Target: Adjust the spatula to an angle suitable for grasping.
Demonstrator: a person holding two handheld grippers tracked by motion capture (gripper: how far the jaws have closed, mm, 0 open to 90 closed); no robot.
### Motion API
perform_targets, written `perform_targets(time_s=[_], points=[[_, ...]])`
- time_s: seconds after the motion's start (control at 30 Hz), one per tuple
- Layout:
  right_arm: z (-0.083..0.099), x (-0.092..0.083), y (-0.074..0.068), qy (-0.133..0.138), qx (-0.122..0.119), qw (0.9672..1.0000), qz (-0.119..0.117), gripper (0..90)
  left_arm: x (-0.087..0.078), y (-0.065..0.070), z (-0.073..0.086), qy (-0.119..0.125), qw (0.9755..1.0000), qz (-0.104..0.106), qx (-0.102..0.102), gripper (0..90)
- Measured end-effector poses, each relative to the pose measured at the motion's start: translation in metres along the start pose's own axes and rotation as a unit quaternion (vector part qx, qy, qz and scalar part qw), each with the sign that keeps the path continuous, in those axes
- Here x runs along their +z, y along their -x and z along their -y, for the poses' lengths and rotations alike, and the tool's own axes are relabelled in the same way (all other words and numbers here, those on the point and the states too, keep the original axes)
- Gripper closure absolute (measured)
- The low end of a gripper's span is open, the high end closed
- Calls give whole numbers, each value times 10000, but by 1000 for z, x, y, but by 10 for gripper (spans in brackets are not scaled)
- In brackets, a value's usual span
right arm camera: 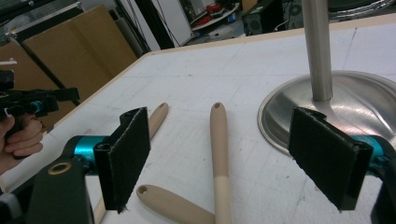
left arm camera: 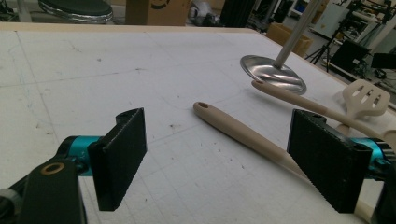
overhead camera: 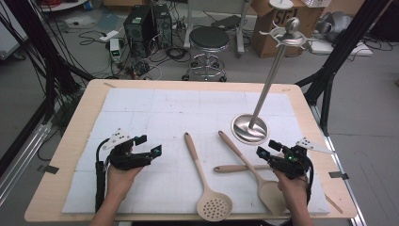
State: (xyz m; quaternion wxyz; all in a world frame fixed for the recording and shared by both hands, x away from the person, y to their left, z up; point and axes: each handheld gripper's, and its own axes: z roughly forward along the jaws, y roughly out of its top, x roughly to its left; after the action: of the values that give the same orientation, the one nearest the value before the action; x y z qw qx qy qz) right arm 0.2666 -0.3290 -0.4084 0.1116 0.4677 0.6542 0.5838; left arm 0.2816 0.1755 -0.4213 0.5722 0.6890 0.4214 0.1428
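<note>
Jaws of the right tool (overhead camera: 272,151) stand spread and empty just above two crossed wooden spatulas (overhead camera: 254,169), beside the steel stand base (overhead camera: 249,129), while the left tool (overhead camera: 147,147), likewise spread, hovers over bare desk (overhead camera: 155,108) with the slotted spoon (overhead camera: 205,186) between them.

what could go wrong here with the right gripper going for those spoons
The right gripper hangs open above two crossed handles: the slotted turner lies over a third utensil, so closing there may catch both or drag one along. The metal stand sits close by; a raised handle could knock its base or pole. The skimmer lies apart, an easier pick.
</note>
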Motion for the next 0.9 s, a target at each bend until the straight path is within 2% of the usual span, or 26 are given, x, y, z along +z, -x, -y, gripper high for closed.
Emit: perform_targets(time_s=[0.1, 0.37, 0.43, 0.47, 0.6, 0.9], points=[[1, 2, 0, -47, -53, 10000, 12, 208, 0, 0, 0, 0, 10000, -21, -10, 204], [1, 0, 0, -76, -6, 10000, 47, 212, 0, 0, 1, -25, 10000, 0, -42, 204], [0, 0, 0, -103, 7, 9999, 97, 312, 0, 0, 1, -36, 10000, 11, -39, 204], [0, 0, 0, -127, -24, 9998, 129, 326, 1, 0, 2, -31, 10000, 2, -43, 204], [0, 2, 0, -230, -23, 9996, 182, 327, 1, 0, 2, -46, 10000, -4, -53, 205], [0, 6, 2, -472, 117, 9985, 259, 432, 1, 0, 3, -38, 10000, 6, -43, 207]])
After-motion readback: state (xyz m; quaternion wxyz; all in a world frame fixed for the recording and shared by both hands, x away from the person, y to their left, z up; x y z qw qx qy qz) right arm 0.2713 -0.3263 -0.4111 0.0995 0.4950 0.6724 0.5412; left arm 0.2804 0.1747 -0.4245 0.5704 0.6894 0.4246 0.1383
